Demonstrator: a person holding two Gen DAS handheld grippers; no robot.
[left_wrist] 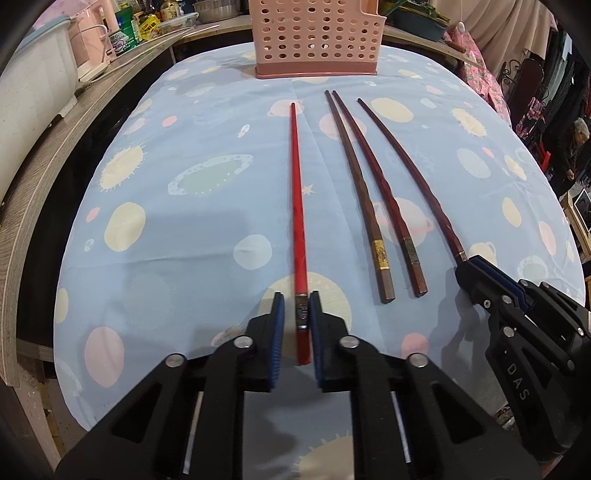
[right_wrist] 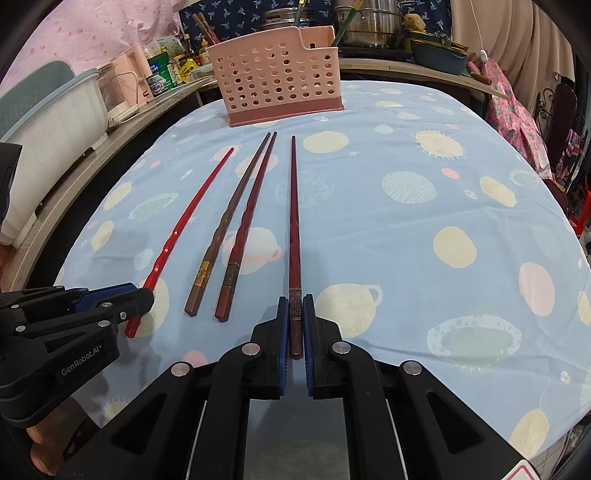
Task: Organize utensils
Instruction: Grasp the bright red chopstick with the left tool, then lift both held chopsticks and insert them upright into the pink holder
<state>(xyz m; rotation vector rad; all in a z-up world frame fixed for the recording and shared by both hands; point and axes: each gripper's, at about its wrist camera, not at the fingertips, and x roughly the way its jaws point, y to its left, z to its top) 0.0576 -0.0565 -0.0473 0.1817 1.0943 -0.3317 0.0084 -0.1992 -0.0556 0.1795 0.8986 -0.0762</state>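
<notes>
Several chopsticks lie lengthwise on the blue planet-print tablecloth (left_wrist: 177, 258), tips toward a pink perforated utensil basket (left_wrist: 317, 37) at the far edge, which also shows in the right wrist view (right_wrist: 277, 79). My left gripper (left_wrist: 298, 314) is shut on the thick end of the bright red chopstick (left_wrist: 296, 192). My right gripper (right_wrist: 295, 317) is shut on the thick end of the dark red chopstick (right_wrist: 294, 221). Between them lie a brown chopstick (right_wrist: 225, 229) with a gold band and a maroon chopstick (right_wrist: 248, 225), side by side and untouched.
A wooden shelf (left_wrist: 44, 173) curves along the left with a white tub (left_wrist: 33, 92), bottles and jars. Pots (right_wrist: 373, 18) and a dark bowl stand behind the basket. Pink cloth and a chair are at the right. The cloth right of the chopsticks (right_wrist: 424, 221) is bare.
</notes>
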